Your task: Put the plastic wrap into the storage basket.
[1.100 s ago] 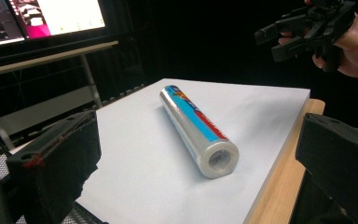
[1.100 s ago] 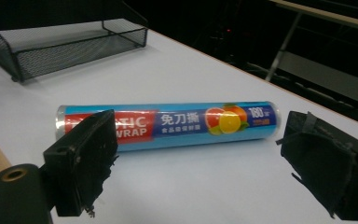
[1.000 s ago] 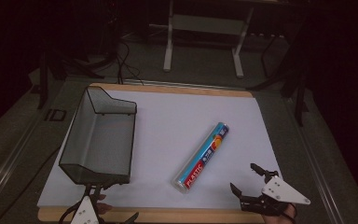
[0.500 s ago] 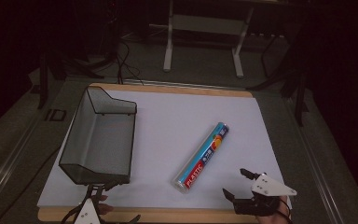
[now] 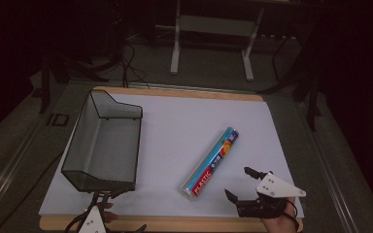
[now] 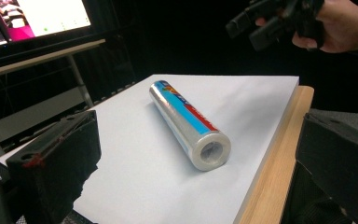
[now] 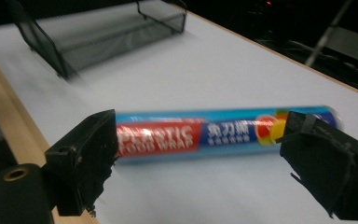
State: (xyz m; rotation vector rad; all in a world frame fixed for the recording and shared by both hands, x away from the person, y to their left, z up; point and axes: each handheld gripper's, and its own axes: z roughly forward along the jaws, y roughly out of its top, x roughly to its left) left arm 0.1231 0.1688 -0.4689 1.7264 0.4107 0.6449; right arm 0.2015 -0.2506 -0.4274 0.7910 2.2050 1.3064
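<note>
The roll of plastic food wrap [image 5: 210, 165] lies slantwise on the white sheet [image 5: 184, 126], right of the wire basket [image 5: 104, 143]. My right gripper [image 5: 245, 183], jaws wide and empty after just opening further, sits just beside it; my left gripper [image 6: 191, 186] is also open, holding nothing. I judge the roll light, stiff, glossy and prone to rolling, so I'd grip it across its middle.
</note>
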